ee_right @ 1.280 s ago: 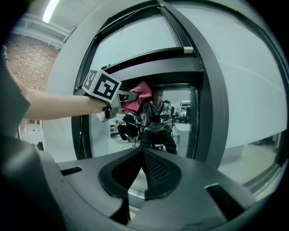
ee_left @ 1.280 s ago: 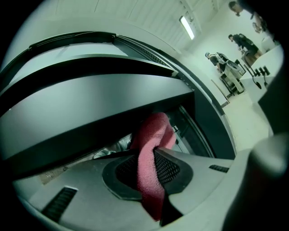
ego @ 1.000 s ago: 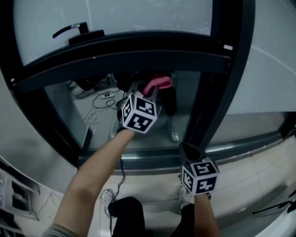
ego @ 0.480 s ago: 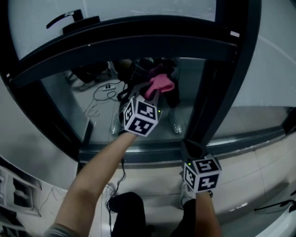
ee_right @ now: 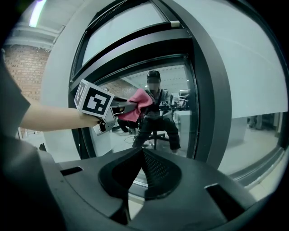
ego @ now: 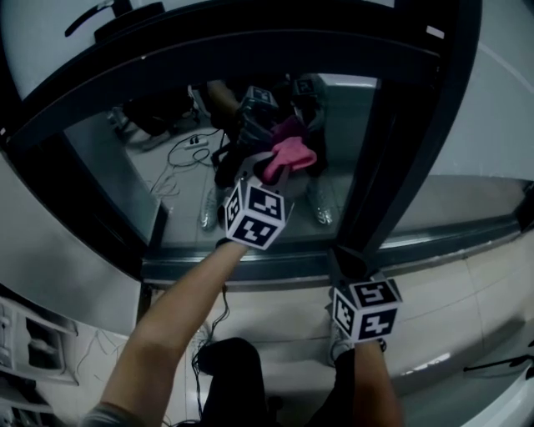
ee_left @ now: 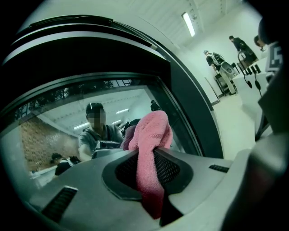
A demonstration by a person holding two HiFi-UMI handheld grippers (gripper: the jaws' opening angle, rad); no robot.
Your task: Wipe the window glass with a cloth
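Note:
My left gripper (ego: pixel 269 175) is shut on a pink cloth (ego: pixel 290 157), whose bunched end meets its own reflection on the lower pane of the window glass (ego: pixel 125 167). In the left gripper view the cloth (ee_left: pixel 151 149) runs up out of the closed jaws towards the glass (ee_left: pixel 67 117). My right gripper (ego: pixel 344 268) hangs lower, near the sill, beside the dark upright of the frame. Its jaws (ee_right: pixel 139 151) are shut with nothing between them. From there I see the left gripper's marker cube (ee_right: pixel 94 103) and the cloth (ee_right: pixel 136 107) against the pane.
A dark crossbar (ego: pixel 250 50) runs above the pane, a thick dark upright (ego: pixel 392 150) stands on its right and a sill (ego: pixel 275 267) lies below. A window handle (ego: pixel 88 18) sits at top left. The glass reflects the person and a room. Pale floor tiles (ego: pixel 467 308) lie underfoot.
The left gripper and cloth sit lower on the pane, farther below the crossbar, which has shifted up in view. The right gripper has barely moved.

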